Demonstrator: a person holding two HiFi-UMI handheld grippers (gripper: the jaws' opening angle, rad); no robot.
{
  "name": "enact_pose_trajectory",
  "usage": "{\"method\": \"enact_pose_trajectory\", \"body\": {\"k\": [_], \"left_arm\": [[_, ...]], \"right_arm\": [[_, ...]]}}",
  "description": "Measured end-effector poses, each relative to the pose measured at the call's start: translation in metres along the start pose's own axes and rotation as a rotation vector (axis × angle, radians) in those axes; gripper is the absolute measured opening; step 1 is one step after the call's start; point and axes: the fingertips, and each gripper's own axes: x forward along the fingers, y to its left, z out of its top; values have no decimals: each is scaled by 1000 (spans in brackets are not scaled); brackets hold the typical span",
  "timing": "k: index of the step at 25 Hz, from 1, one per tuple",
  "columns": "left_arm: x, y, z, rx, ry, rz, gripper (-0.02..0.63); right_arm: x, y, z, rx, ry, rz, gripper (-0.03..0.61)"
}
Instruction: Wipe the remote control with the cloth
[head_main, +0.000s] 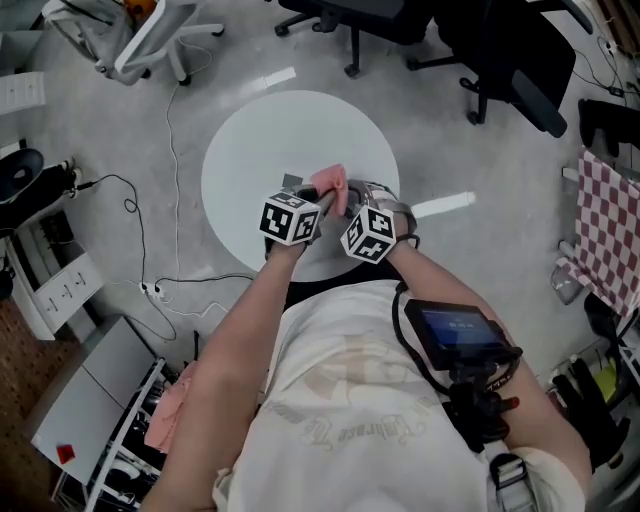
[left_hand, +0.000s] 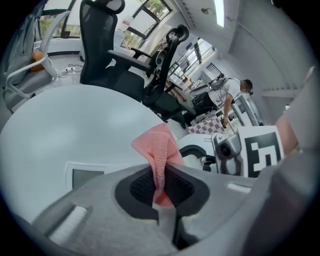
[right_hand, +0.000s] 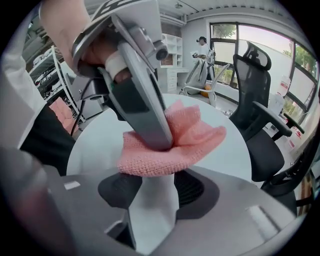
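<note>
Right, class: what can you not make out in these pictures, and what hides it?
- Remote control, right gripper view: far end hidden under the cloth; no buttons show.
- Remote control, head view: hidden behind the left gripper and right gripper.
- Grey flat item, left gripper view: near edge cut off by that gripper; unidentifiable.

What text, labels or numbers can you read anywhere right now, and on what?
No text reads clearly.
Shirt print: curved lettering, upside down, too blurred to read.
Chest-mounted screen: glowing marks, too small.
Marker cubes: black-and-white patterns, no words.
Remote control: visible white face, no print.
</note>
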Motion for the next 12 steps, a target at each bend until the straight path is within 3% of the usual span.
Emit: {"method": "enact_pose_trajectory", "body": {"k": [7,12], "left_arm": [[17,1,-9,81,116,71,20],[17,2,-11,215,168,129,18]], "right_arm": [[1,4,-1,28,17,9,207],[0,3,-3,33,29,2,207]]}}
